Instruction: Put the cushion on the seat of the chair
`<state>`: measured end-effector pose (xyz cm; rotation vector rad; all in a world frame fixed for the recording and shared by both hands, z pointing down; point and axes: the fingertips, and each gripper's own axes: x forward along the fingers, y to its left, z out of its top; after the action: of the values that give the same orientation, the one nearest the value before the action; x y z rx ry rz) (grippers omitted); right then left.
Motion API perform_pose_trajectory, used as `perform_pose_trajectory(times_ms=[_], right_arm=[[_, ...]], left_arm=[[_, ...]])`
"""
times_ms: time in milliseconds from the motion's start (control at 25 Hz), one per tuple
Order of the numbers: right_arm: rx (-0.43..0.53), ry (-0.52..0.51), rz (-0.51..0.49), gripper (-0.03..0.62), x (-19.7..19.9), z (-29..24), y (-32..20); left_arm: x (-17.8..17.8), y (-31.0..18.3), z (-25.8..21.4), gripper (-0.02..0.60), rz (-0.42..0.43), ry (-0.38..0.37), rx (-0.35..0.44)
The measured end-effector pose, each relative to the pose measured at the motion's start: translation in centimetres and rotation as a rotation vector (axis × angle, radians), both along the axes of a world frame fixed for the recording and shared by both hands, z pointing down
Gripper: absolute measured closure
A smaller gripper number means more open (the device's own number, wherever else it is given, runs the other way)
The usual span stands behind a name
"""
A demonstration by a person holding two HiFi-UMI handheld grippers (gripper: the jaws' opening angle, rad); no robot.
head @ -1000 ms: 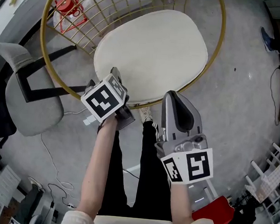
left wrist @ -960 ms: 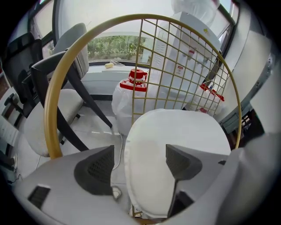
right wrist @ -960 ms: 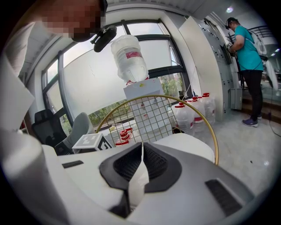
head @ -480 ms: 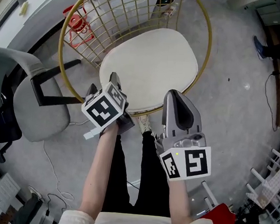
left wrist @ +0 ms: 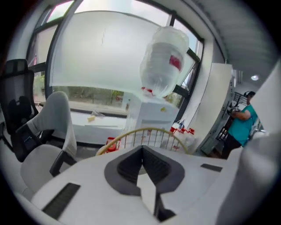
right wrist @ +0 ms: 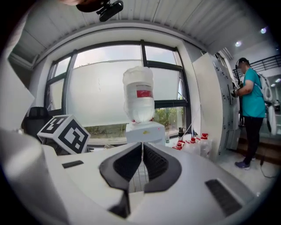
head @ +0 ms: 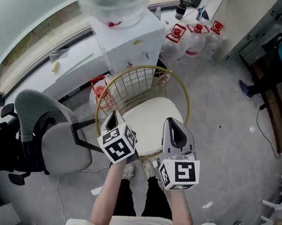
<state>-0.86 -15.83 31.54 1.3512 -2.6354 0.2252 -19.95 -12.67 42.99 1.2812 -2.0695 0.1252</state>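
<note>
The cushion lies on the chair seat. Above the chair's front, the left gripper just snapped shut, empty. The right gripper is closed, empty. It looks done, so keep clear.

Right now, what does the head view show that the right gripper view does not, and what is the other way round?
Only the head view shows the white cushion lying on the gold chair, and the wearer's shoes. Only the right gripper view shows the right claw with jaws together, nothing between them. Both show the water dispenser and the red-capped bottles.
</note>
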Motion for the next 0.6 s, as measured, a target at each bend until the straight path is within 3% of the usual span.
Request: perform_pose_trajectory(times_ms=[200,360,480,600], right_arm=[[0.09,-0.006,0.028,0.571,0.5,-8.9,0.6],[0.182,-0.029,0.039,0.571,1.5,-15.6,2.1],[0.248,-0.058,0.03,0.571,2.0,-19.9,4.2],[0.335,-0.058,-0.009,0.571,1.5,-23.5,6.1]], left_arm=[[1.0,-0.4,-15.6,0.568,0.073,-0.052,0.327],[2.6,2.0,-28.7,0.568,0.125,-0.261,0.586],[4.5,4.7,-35.2,0.568,0.168,-0.416,0.691],[7.1,6.8,-39.0,0.568,0.227,-0.518,0.752]])
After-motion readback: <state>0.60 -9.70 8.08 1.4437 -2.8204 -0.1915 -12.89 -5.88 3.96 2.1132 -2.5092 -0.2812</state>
